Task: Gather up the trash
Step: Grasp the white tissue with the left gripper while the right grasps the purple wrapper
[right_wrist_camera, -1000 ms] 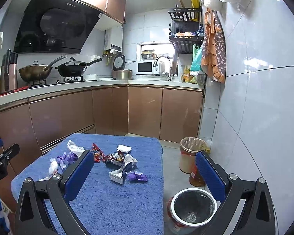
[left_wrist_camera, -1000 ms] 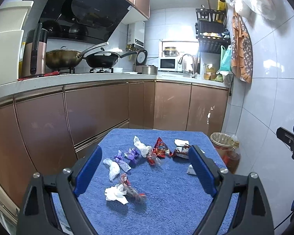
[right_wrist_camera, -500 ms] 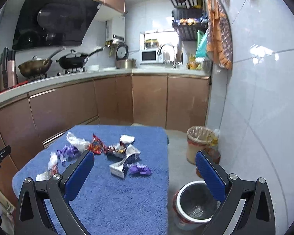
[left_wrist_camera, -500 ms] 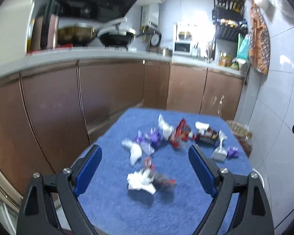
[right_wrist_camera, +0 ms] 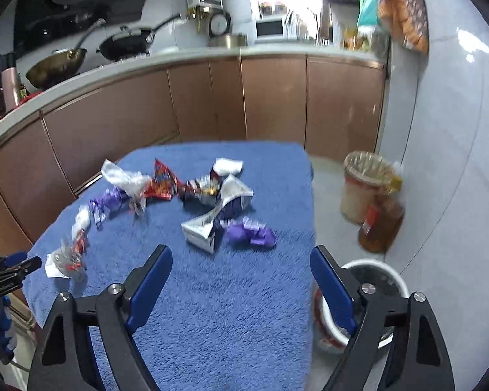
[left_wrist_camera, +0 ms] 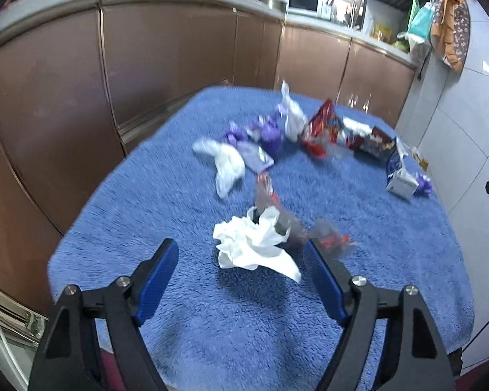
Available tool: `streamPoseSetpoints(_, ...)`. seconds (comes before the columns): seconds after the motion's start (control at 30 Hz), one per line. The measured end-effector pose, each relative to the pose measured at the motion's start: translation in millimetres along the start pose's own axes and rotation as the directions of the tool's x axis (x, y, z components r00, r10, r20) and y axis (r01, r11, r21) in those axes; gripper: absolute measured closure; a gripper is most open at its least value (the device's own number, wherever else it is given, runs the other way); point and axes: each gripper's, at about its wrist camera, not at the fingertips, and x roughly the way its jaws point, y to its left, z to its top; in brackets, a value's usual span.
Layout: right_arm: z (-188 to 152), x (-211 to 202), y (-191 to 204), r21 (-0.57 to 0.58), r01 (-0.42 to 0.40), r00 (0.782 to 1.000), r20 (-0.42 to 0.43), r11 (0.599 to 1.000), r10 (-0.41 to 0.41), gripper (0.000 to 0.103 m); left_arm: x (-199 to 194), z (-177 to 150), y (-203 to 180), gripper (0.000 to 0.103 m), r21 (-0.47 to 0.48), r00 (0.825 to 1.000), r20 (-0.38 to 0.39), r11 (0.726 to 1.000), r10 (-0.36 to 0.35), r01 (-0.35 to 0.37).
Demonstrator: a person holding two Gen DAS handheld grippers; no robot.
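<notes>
Trash lies scattered on a blue towel-covered table (left_wrist_camera: pixel 179 195). A crumpled white tissue (left_wrist_camera: pixel 254 244) lies just ahead of my open left gripper (left_wrist_camera: pixel 241 270), between its blue fingers, with a clear red-printed wrapper (left_wrist_camera: pixel 296 228) behind it. Farther off lie a white bag (left_wrist_camera: pixel 226 163), purple wrappers (left_wrist_camera: pixel 270 133) and a red snack packet (left_wrist_camera: pixel 321 123). My right gripper (right_wrist_camera: pixel 241 277) is open and empty above the table's (right_wrist_camera: pixel 228 309) near right part. A torn white carton (right_wrist_camera: pixel 212 224) and a purple wrapper (right_wrist_camera: pixel 249 233) lie ahead of it.
A white-rimmed bin (right_wrist_camera: pixel 368 293) stands on the floor right of the table, partly behind my right finger. A lined wastebasket (right_wrist_camera: pixel 363 185) and an amber bottle (right_wrist_camera: pixel 379 224) stand farther back by the tiled wall. Brown cabinets (right_wrist_camera: pixel 212 104) run behind the table.
My left gripper has tilted down and moved in close to the white tissue. My right gripper has moved forward and down toward the carton and purple wrapper. Both stay open.
</notes>
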Motion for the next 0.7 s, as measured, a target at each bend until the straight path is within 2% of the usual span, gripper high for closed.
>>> streamPoseSetpoints(0.13,-1,30,-6,0.015,-0.019,0.998,-0.064,1.0,0.02,0.02,32,4,8,0.029,-0.023,0.998,-0.058,1.0,-0.016,0.015)
streamPoseSetpoints(0.3,6,67,-13,0.009,-0.03,0.992,-0.119,1.0,0.031,0.026,63,1,15,0.052,-0.051,0.99,-0.138,0.999,-0.02,0.013)
streamPoseSetpoints(0.37,11,82,-19,0.003,-0.039,0.99,-0.132,0.999,0.04,0.032,66,2,16,0.056,-0.047,0.991,-0.133,0.999,-0.013,0.007)
streamPoseSetpoints(0.5,20,118,-31,-0.013,-0.06,0.985,-0.161,0.998,0.057,0.039,73,8,21,0.076,-0.055,0.991,-0.134,0.998,-0.011,0.004)
streamPoseSetpoints(0.7,21,165,-43,0.01,-0.131,0.966,-0.223,0.991,0.13,0.041,73,14,27,0.083,-0.101,0.992,-0.128,0.995,-0.013,0.001)
